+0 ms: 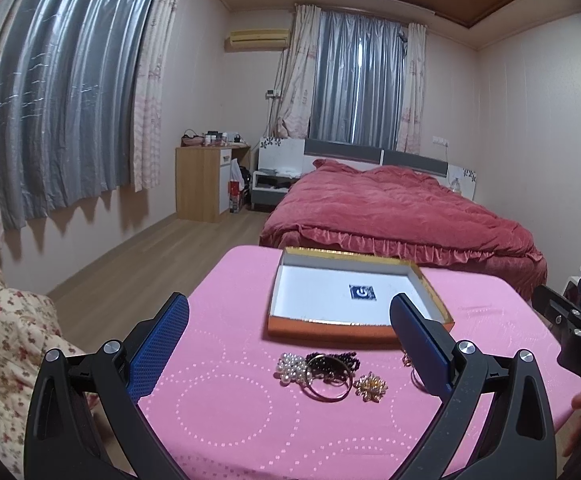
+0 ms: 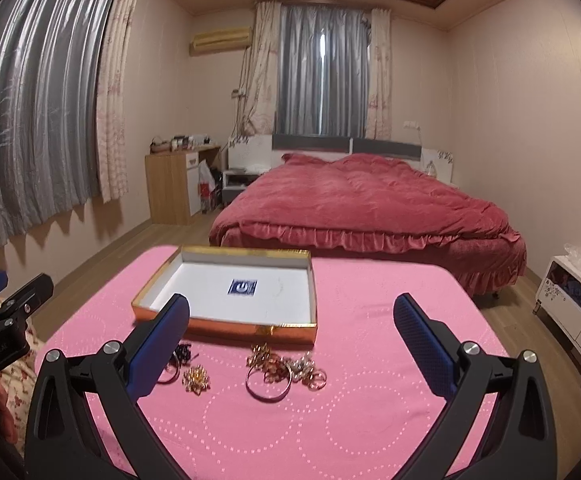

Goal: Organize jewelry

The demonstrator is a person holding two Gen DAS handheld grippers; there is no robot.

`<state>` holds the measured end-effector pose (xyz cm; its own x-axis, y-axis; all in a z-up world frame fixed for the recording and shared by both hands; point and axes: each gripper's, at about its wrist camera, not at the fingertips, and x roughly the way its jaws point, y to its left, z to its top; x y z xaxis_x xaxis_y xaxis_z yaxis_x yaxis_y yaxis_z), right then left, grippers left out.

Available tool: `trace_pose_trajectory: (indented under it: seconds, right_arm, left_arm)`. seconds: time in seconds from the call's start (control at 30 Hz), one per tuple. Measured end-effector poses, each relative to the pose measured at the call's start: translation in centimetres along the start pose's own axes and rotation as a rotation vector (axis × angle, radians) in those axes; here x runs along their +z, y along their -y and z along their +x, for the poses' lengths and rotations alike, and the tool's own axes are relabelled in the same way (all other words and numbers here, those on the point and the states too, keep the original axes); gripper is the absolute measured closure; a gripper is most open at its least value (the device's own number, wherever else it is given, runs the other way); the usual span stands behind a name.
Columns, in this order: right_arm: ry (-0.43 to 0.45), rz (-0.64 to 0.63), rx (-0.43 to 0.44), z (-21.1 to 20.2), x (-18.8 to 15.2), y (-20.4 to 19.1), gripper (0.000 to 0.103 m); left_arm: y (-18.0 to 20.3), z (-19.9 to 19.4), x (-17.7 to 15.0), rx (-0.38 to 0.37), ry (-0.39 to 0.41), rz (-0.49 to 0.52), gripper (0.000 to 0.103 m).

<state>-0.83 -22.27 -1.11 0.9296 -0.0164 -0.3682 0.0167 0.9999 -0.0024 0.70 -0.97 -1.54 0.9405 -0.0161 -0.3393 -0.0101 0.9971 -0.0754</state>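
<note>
An open orange-and-gold box [image 1: 330, 330] with a white inside stands on the pink table [image 1: 218, 412]; it also shows in the right wrist view [image 2: 250, 330]. In front of it lie a pearl cluster [image 1: 290, 370], dark beads [image 1: 336, 358], a gold bangle [image 1: 328, 380] and a gold flower brooch [image 1: 370, 387]. The right wrist view shows another bangle [image 2: 268, 385], a gold brooch [image 2: 196, 378] and several rings [image 2: 310, 376]. My left gripper [image 1: 290, 320] is open above the jewelry. My right gripper [image 2: 292, 320] is open above the rings.
A bed with a red cover [image 1: 402, 216] stands beyond the table. A floral cloth [image 1: 6, 340] lies at the left. A white cabinet [image 2: 574, 308] stands at the right. A wooden desk [image 1: 206, 178] stands by the far wall.
</note>
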Motion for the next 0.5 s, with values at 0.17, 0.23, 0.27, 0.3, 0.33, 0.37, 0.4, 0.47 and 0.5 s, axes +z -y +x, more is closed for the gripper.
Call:
trace_pose_trajectory:
  seconds: [0.17,0.23,0.27,0.3,0.33,0.37,0.4,0.47,0.5]
  right_arm:
    - [-0.032,-0.019,-0.018,1.7,-1.7,0.0,0.103]
    - [-0.045,-0.015,-0.023,2.3,-2.3,0.2,0.103]
    - [-0.054,-0.011,-0.024,2.7,-2.6,0.4,0.103]
    - [-0.070,-0.005,-0.022,3.2,-3.1,0.6,0.103]
    - [-0.084,0.002,-0.023,3.7,-3.5,0.9,0.103]
    - [-0.097,0.010,-0.026,4.2,-3.9,1.2,0.103]
    - [-0.107,0.014,-0.028,4.4,-4.1,1.3,0.103]
    - [-0.123,0.018,-0.036,5.0,-4.5,1.6,0.103]
    - [-0.133,0.020,-0.039,5.3,-4.9,1.9,0.103]
  left_arm:
    - [-0.2,1.5,-1.4,0.020,-0.042,0.010,0.006]
    - [-0.4,2.6,-2.3,0.018,-0.084,0.011,0.006]
    - [-0.6,3.2,-2.8,0.031,-0.106,0.010,0.006]
    - [-0.7,3.6,-3.3,0.033,-0.118,0.006,0.006]
    - [-1.0,4.0,-3.8,0.031,-0.136,0.002,0.006]
    - [-1.1,4.5,-4.3,0.039,-0.153,0.006,0.006]
    - [-1.2,4.9,-4.8,0.052,-0.164,0.015,0.007]
    - [-1.5,5.6,-5.7,0.049,-0.187,0.027,0.015]
    - [-1.5,5.9,-5.9,0.051,-0.201,0.030,0.021]
